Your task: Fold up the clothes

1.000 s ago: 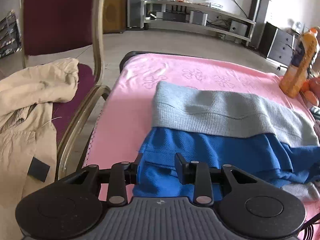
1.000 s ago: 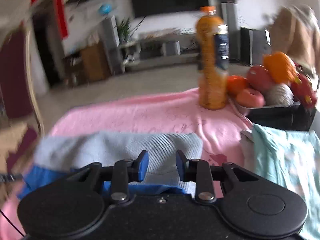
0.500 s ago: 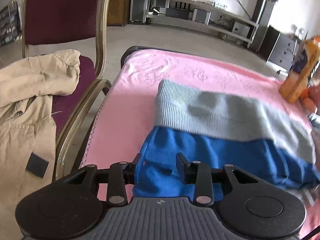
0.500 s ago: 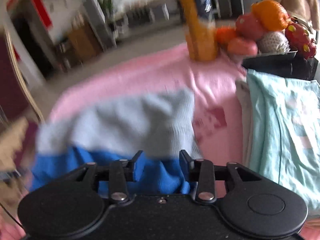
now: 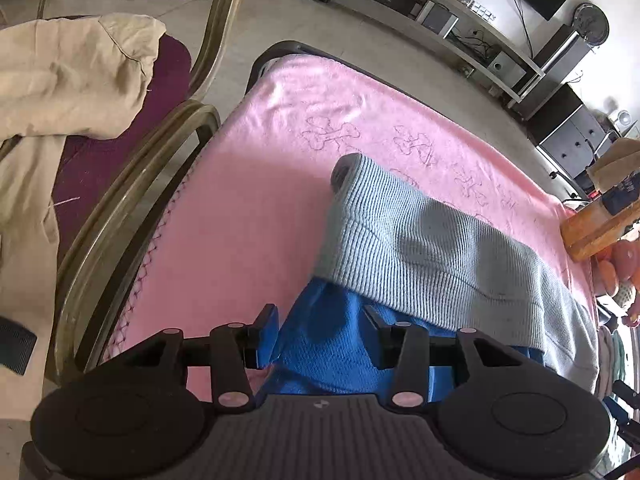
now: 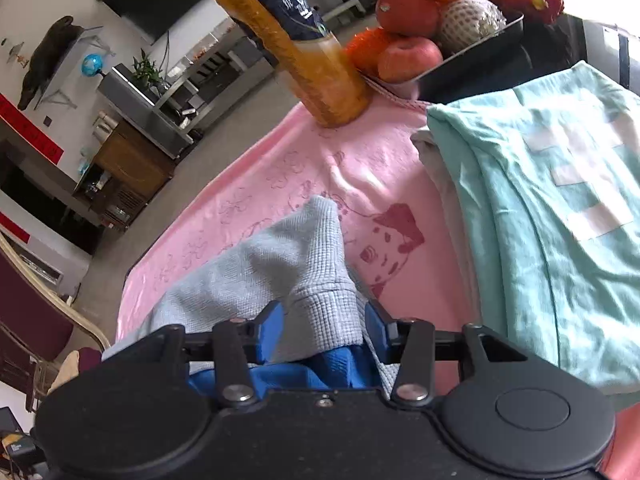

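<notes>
Step in hand: by my reading, a fold of the blue-and-grey sweater (image 5: 420,248) is under way, both tools at its near edge on the pink-covered bench (image 5: 248,208).
Left fingers (image 5: 320,334): spread wide, blue knit lying between them and running ahead; no pinch shows.
Right fingers (image 6: 324,330): wide as well, the grey ribbed hem bunched up in the gap, blue cloth beneath; whether the pads touch it I cannot tell.
Sweater's place: directly ahead of both pairs, grey half beyond the blue.
Folded teal shirt (image 6: 560,220): right of the right fingers, apart.
Next move calls for: closing evenly on both corners, so the cloth travels level.
</notes>
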Action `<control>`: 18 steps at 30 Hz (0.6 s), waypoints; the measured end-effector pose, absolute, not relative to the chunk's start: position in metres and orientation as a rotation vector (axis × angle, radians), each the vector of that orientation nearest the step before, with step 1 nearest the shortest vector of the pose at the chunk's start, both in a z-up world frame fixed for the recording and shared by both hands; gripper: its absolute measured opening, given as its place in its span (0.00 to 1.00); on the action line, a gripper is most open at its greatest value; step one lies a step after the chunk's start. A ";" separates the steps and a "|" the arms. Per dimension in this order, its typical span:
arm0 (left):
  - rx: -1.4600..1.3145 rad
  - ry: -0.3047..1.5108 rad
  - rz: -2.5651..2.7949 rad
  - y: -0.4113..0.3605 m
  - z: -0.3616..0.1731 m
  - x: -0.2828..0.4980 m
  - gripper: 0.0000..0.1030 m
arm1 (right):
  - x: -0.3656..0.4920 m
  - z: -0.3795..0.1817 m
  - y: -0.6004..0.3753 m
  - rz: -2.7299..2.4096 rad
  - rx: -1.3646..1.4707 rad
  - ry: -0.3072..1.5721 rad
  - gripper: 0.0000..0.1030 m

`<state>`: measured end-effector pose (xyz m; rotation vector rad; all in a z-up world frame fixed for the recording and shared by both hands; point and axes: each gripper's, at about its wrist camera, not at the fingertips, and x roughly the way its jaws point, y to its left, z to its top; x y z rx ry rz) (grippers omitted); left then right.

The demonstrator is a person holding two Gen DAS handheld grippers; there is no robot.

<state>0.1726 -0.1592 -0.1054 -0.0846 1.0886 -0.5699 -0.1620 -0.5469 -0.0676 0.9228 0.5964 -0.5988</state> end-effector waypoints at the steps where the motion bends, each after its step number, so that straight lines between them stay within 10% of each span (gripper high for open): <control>1: -0.075 1.080 -0.571 -0.160 -0.104 0.169 0.45 | -0.161 -0.068 -0.547 -0.600 0.917 0.602 0.43; 18: -0.078 1.062 -0.541 -0.148 -0.098 0.167 0.51 | -0.157 -0.068 -0.541 -0.584 0.878 0.659 0.47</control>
